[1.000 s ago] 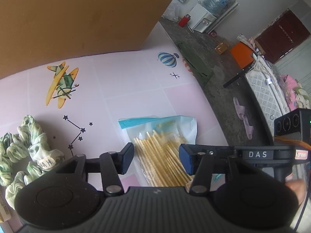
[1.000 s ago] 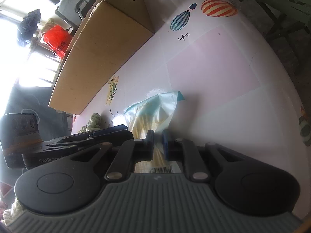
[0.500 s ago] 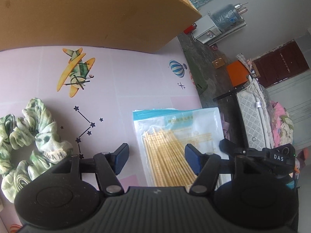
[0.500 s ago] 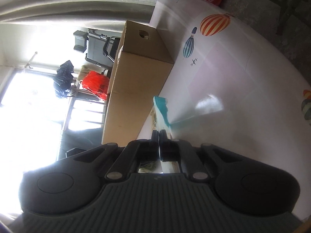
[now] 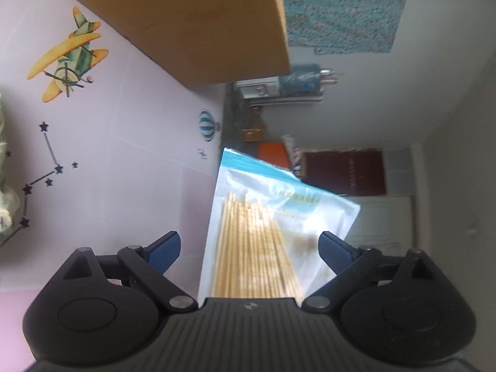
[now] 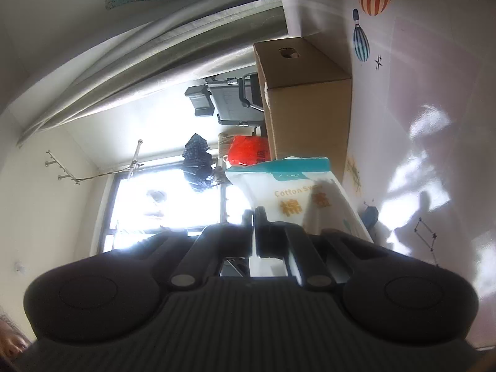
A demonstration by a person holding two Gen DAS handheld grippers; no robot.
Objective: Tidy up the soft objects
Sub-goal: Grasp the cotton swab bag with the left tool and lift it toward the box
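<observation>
A clear and teal bag of cotton swabs (image 5: 266, 232) is lifted off the pink table and held upright. My right gripper (image 6: 254, 217) is shut on the bag's edge; the bag's printed face (image 6: 297, 195) shows in the right wrist view. My left gripper (image 5: 249, 246) is open, its blue fingertips (image 5: 164, 248) on either side of the bag without touching it. A green and white scrunchie (image 5: 4, 198) lies at the far left edge of the left wrist view.
A large cardboard box (image 5: 198, 21) stands on the table (image 5: 124, 155) behind the bag; it also shows in the right wrist view (image 6: 307, 93). The table has airplane, balloon and star stickers. The table edge lies right of the bag, with floor and furniture beyond.
My right gripper has lifted the swab bag off the table and turned it upright. My left gripper has opened wider and rolled, staying around the bag. The scrunchie has slid out to the left edge of view.
</observation>
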